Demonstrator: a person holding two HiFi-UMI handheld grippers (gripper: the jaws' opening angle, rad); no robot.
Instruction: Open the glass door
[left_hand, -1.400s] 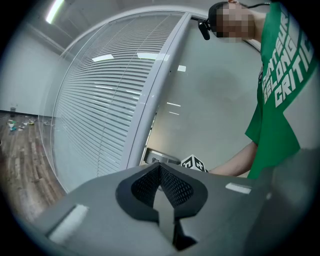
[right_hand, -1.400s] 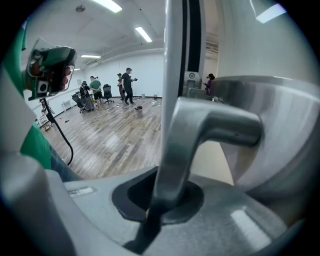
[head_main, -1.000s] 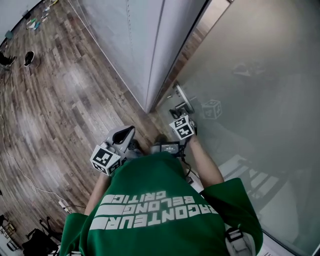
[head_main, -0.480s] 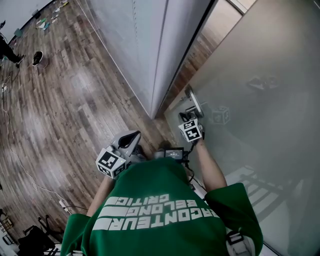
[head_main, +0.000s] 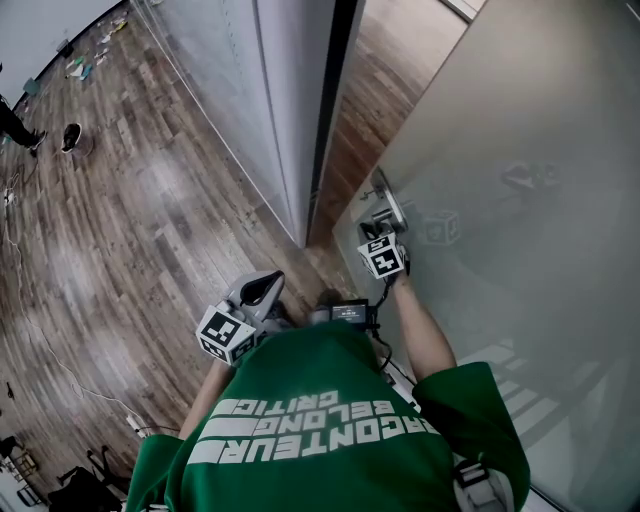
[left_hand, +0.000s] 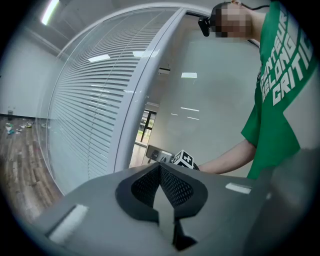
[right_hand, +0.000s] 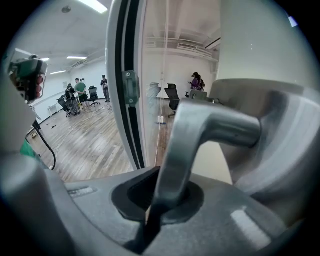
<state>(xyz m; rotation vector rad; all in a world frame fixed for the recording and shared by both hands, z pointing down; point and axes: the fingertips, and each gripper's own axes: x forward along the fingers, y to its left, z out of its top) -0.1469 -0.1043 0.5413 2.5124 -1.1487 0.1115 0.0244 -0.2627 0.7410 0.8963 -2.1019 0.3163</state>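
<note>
Your R tool (right_hand: 165, 202) grips the handle (right_hand: 210, 125); door (head_main: 500, 150) gap at its 11 o'clock. L tool (left_hand: 161, 187) closed, empty, farther off.

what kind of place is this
Probably an office. A frosted glass door with a metal lever handle stands beside a glazed partition with slatted blinds. Past the door edge, a room with a wood floor holds swivel chairs and standing people.

Head view: right gripper (head_main: 378, 228) tips masked by its marker cube (head_main: 383, 257), glass door (head_main: 520, 150) cut by the right edge; right gripper view: door handle (right_hand: 200, 135) foot buried between the jaws.
</note>
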